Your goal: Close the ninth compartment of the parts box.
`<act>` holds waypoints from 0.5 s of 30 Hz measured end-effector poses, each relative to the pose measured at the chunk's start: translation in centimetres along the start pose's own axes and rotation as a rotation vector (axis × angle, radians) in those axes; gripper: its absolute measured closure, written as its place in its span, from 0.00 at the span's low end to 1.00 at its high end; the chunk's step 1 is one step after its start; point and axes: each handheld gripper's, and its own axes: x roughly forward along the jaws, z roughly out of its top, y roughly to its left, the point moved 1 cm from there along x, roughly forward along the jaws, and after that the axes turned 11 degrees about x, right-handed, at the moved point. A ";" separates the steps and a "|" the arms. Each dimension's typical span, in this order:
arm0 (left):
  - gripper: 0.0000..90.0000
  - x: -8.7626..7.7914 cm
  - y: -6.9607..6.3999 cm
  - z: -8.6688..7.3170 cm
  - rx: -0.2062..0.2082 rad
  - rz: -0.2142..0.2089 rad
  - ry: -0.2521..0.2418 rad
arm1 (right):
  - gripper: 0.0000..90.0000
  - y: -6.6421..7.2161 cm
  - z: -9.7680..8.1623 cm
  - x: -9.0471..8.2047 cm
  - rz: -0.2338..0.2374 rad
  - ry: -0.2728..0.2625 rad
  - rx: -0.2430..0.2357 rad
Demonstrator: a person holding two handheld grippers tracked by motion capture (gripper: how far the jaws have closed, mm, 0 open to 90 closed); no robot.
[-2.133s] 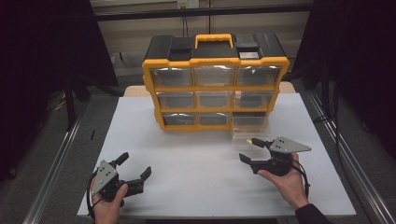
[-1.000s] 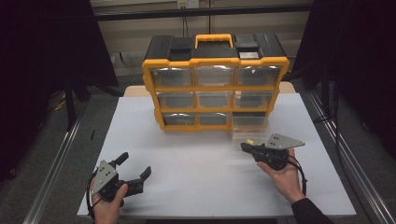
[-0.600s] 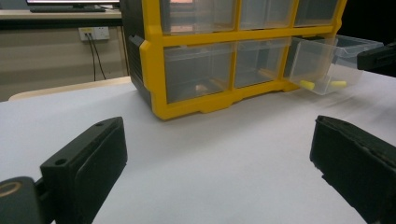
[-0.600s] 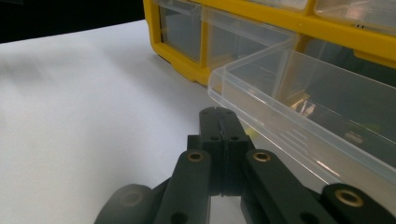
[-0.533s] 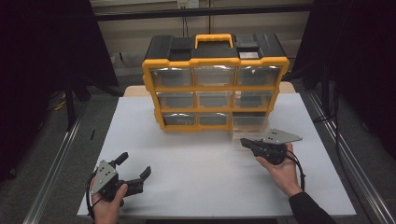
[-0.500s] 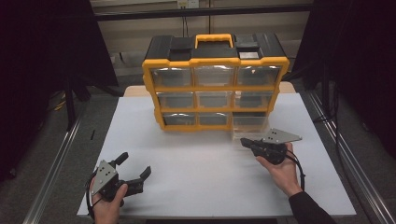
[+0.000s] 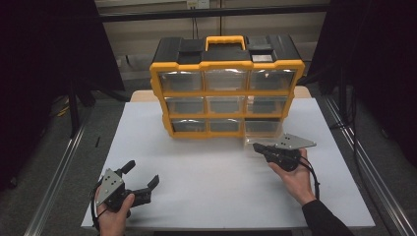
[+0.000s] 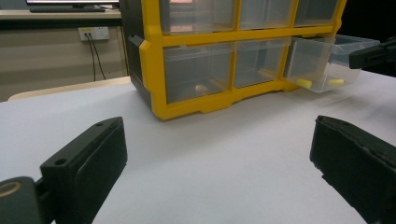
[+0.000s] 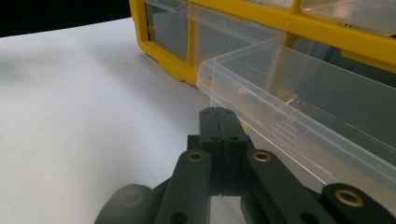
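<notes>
The left gripper (image 7: 142,184) rests at the near left corner of the white table (image 7: 211,196), jaws spread and empty. Farther in, the right gripper (image 7: 259,148) has its jaws pressed together, tips at the front wall of the clear drawer (image 9: 299,116), which stands pulled out from the bottom right bay of the yellow organizer (image 7: 226,91). If the aim is to shut the drawer, push squarely at the middle of its front so it slides straight, and go slowly: the small yellow pieces (image 8: 304,83) inside may shift.
</notes>
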 end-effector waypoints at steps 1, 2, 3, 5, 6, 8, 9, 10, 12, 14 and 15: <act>0.04 0.0 0.0 0.0 -0.001 0.000 0.000 | 1.00 0.0 0.0 0.0 -0.002 -0.001 -0.002; 0.04 0.0 0.0 0.0 0.000 0.000 0.000 | 1.00 -0.1 0.0 0.0 -0.006 -0.003 -0.003; 0.04 0.0 0.0 0.0 -0.002 0.001 0.000 | 1.00 -0.1 0.1 0.0 -0.012 -0.008 -0.003; 0.04 0.0 0.0 0.0 -0.006 0.002 -0.001 | 1.00 -0.2 0.2 -0.2 -0.022 -0.020 -0.002; 0.04 0.0 0.0 0.0 -0.004 0.002 0.000 | 1.00 -0.2 0.2 -0.3 -0.027 -0.022 -0.002; 0.04 0.0 0.0 0.0 -0.005 0.001 -0.002 | 1.00 -0.4 0.3 -0.4 -0.036 -0.020 0.007; 0.04 0.1 0.0 0.0 -0.004 0.001 -0.002 | 1.00 -0.5 0.3 -0.4 -0.039 -0.020 0.007; 0.04 0.1 0.0 0.0 -0.003 0.000 -0.001 | 1.00 -0.5 0.3 -0.4 -0.046 -0.014 0.002; 0.04 0.1 0.0 0.0 -0.003 -0.001 -0.001 | 1.00 -0.7 0.6 -0.3 -0.049 -0.017 -0.001; 0.04 0.1 0.0 0.0 -0.002 -0.001 -0.001 | 1.00 -0.6 0.9 -0.1 -0.045 -0.023 -0.002; 0.04 0.1 0.0 0.0 -0.005 0.000 -0.003 | 1.00 -0.6 1.1 0.0 -0.041 -0.025 -0.006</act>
